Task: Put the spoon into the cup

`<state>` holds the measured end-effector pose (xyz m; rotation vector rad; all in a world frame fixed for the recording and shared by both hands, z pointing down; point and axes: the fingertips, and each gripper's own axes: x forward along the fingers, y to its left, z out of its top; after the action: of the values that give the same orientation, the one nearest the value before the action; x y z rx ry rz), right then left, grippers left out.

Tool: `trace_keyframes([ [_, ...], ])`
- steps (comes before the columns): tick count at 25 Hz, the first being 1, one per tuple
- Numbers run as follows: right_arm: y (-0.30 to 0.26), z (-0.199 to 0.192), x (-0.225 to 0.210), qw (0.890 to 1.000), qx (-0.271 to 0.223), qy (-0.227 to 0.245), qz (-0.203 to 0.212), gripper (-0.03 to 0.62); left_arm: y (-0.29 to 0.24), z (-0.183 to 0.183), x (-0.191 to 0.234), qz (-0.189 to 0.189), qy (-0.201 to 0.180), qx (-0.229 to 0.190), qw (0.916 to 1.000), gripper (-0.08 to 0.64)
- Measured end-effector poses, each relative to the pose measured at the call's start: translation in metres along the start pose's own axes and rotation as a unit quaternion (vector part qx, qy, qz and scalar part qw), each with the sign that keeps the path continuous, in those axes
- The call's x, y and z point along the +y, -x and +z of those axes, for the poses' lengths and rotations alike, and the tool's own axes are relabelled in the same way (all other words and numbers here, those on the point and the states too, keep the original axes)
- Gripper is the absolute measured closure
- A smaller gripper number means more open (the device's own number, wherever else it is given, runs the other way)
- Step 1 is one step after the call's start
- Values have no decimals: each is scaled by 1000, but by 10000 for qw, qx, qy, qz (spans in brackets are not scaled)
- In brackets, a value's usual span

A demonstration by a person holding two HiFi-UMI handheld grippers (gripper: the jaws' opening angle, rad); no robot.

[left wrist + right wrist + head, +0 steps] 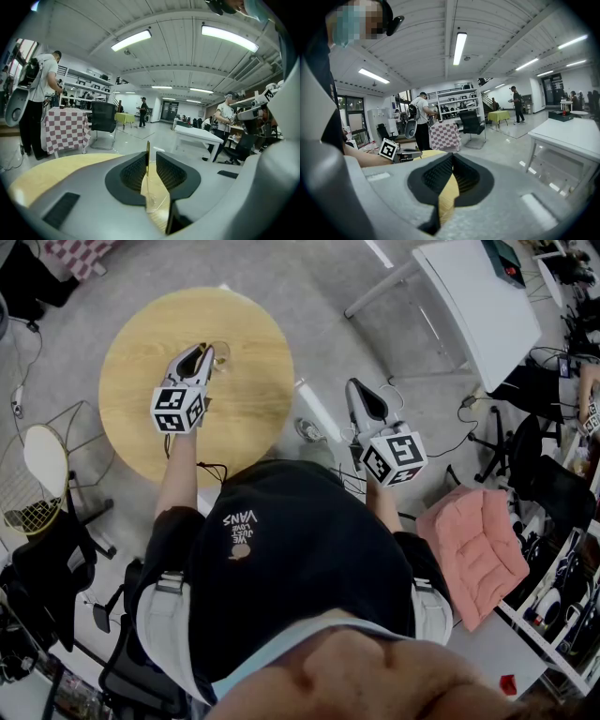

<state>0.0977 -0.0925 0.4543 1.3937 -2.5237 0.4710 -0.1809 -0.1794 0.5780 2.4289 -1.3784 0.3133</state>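
Beneath our dark shirt (300,568), our right gripper (356,390) hangs off the table's right, jaws closed on nothing. Our left gripper (151,155) pinches the spoon (147,151) upright by the clear cup (222,352) on the round table (248,413). We judge it still needs lowering in.

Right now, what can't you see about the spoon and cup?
- Spoon: the left gripper view shows only a thin gold edge; in the head view the left gripper hides it.
- Cup: clear glass, mostly under that gripper in the head view.
- Whether the jaws squeeze the spoon: unclear.
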Motion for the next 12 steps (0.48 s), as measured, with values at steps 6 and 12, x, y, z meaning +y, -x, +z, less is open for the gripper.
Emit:
trace_keyframes([
  [6, -1, 0, -1, 10000, -5, 3, 8, 594, -2, 1, -1, -35, 19, -13, 10000, 466],
  [12, -1, -1, 0, 10000, -8, -3, 8, 594, -1, 0, 0, -31, 60, -8, 10000, 466],
])
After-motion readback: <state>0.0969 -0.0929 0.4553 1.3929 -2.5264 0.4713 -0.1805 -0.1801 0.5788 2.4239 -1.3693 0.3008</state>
